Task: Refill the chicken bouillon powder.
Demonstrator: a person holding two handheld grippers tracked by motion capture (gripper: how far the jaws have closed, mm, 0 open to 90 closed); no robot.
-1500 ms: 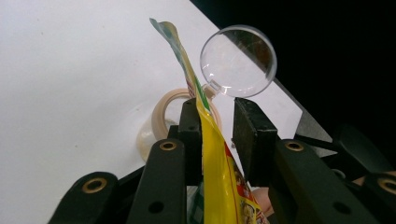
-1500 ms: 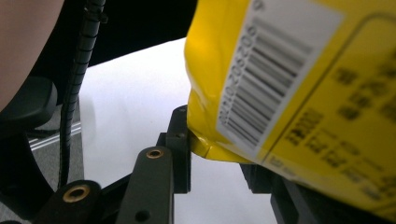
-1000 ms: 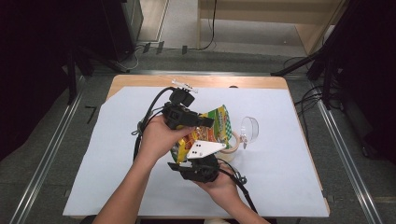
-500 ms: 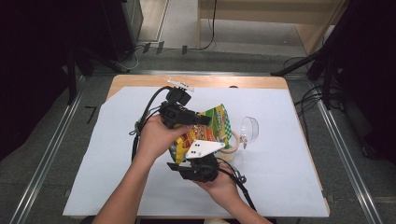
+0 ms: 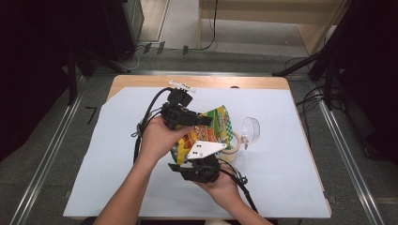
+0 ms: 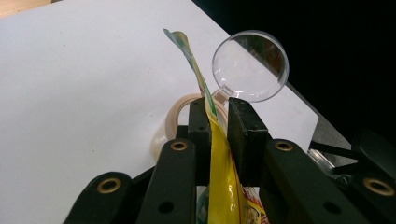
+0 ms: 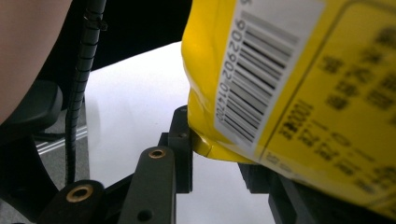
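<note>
A yellow and green snack bag (image 5: 217, 125) is held up over the white table sheet between both grippers. My left gripper (image 5: 205, 121) is shut on the bag's thin top edge; in the left gripper view the two black jaws (image 6: 218, 133) pinch the yellow film (image 6: 220, 186) flat. My right gripper (image 5: 197, 158), under its grey three-cornered plate, is shut on the bag's lower corner. In the right gripper view that corner (image 7: 205, 144), beside a barcode label, sits between the jaws (image 7: 219, 161), and the bag hides most of the right jaw.
A roll of beige tape (image 5: 233, 146) lies on the white sheet (image 5: 291, 164) just right of the bag, seen also as the tape roll (image 6: 173, 119). A clear round plastic scoop (image 5: 251, 129) stands beside it, the same scoop (image 6: 250, 65) beyond the left jaws. Cables trail from both grippers.
</note>
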